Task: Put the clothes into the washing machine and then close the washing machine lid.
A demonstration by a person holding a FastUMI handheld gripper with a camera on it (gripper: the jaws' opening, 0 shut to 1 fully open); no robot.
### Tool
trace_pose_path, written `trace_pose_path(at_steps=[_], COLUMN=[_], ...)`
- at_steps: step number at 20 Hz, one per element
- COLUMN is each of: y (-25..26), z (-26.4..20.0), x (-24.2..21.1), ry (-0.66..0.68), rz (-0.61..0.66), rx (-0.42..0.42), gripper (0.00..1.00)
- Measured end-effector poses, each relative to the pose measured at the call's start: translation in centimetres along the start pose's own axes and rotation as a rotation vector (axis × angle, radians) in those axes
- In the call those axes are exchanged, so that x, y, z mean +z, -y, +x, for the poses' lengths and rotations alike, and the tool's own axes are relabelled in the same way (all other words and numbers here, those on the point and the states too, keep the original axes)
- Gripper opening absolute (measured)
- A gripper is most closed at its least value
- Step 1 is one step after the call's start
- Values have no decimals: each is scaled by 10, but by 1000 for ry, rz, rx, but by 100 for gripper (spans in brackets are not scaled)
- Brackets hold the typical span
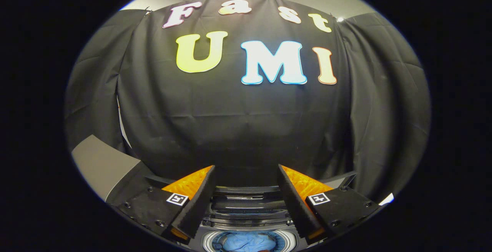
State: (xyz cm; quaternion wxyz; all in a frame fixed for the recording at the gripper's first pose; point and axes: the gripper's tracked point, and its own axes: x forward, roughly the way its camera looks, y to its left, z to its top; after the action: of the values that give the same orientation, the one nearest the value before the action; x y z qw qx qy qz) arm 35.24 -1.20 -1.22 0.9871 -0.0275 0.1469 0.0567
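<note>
Looking along our tool [246, 190], we see its two fingers [196, 202] spread wide apart, with nothing held between them. Low in the gap between the fingers lies the round drum opening of the grey top-loading washing machine [250, 240], and inside it rests the crumpled light-blue clothes [248, 241]. So the clothes sit already in the drum, below the tool and a little ahead of it.

The relation that matters for the coming move is the one between the tool and the dark glossy lid of the washing machine [246, 202]. We judge that this lid stands raised at the far side of the opening, just beyond the fingertips, with its long edge running across from one finger to the other. We cannot tell exactly how steeply it leans, because the view is strongly bent there. Beyond the lid hangs the black cloth wall of the booth [246, 129].

In our judgement the first half of the task is done and the closing of the lid remains. For this we would need to reach forward over the opening, catch the top edge of the lid, and bring it toward us and down.
</note>
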Motion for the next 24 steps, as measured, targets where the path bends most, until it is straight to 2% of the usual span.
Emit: trace_pose_path(at_steps=[9,24], y=[3,3], z=[10,-53], x=[-10,-33], ry=[-12,43], rz=[38,30], rx=[-18,-15], gripper=[98,98])
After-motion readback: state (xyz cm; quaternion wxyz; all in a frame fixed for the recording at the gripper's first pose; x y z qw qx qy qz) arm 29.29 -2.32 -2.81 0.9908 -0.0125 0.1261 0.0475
